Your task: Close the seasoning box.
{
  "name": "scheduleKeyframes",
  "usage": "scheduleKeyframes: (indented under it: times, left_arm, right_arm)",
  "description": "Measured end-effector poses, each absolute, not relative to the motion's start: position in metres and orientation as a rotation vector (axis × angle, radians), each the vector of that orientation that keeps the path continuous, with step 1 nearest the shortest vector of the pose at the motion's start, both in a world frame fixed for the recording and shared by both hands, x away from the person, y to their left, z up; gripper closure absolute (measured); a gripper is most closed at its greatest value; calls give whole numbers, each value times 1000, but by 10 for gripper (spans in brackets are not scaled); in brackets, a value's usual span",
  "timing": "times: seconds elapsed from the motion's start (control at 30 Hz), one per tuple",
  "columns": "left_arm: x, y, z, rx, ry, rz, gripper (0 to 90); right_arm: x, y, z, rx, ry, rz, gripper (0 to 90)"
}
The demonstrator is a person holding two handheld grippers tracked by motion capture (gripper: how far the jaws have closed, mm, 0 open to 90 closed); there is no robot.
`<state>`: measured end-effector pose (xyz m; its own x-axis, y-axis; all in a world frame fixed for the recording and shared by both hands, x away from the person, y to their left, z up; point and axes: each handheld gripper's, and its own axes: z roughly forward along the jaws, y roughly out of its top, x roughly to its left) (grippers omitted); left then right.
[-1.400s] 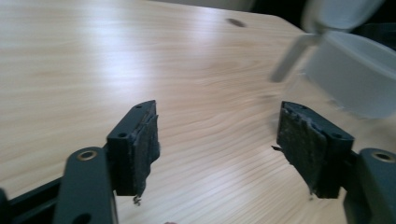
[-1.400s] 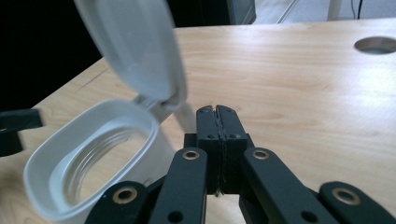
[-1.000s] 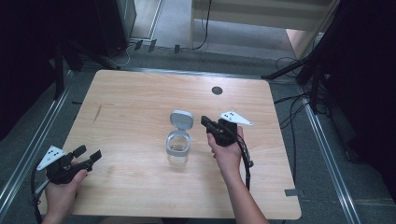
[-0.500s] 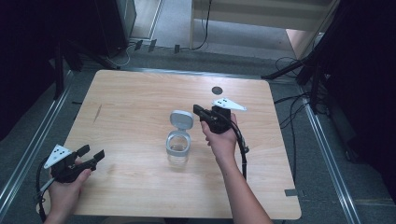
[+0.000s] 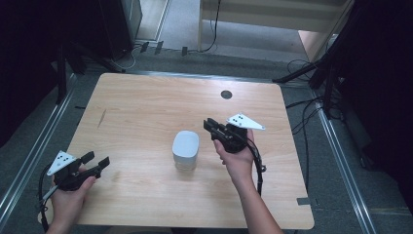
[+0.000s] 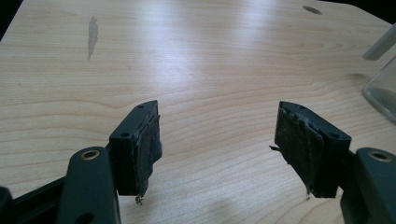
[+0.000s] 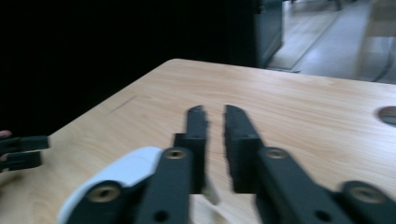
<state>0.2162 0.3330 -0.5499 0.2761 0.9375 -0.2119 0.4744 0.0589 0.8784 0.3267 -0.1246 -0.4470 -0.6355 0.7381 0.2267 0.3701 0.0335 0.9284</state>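
Note:
A clear glass jar (image 5: 185, 161) stands mid-table with a white lid (image 5: 186, 143) lying on top of it. My right gripper (image 5: 210, 127) hovers just right of the jar, apart from it and pointing left. Its jaws are almost together with a thin slit and nothing between them. In the right gripper view (image 7: 215, 116) the lid (image 7: 126, 172) shows below and left of the jaws. My left gripper (image 5: 96, 162) rests near the table's front left, open and empty, pointing toward the jar. In the left gripper view (image 6: 217, 149) the jar's glass (image 6: 383, 91) sits at the right edge.
The wooden table (image 5: 146, 107) has a round dark hole (image 5: 226, 94) near its far edge and a dark streak (image 5: 101, 118) at the left. Cables and stands crowd the floor beyond the far and right edges.
The lid, which stood beside the jar's far rim, now lies on top of the jar. My right gripper went to the lid, then drew back right and let it go.

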Motion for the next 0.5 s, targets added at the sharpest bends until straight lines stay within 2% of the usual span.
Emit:
scheduleKeyframes:
  times: [0.03,0.07,0.1,0.27,0.5]
  left_arm:
    - [216,333,-550,1568,1345,594,312]
    - [216,333,-550,1569,1345,595,312]
    - [216,333,-550,1572,1344,594,312]
    - [216,332,-550,1574,1347,601,311]
    - [216,331,-550,1580,1348,604,311]
  right_arm:
    - [326,-130,-448,1138,1989,1626,504]
    - [326,-130,-448,1138,1989,1626,504]
    - [326,-140,-450,1166,1980,1597,314]
    - [318,-166,-457,1169,1952,1544,228]
    - [307,-201,-471,1230,1909,1495,218]
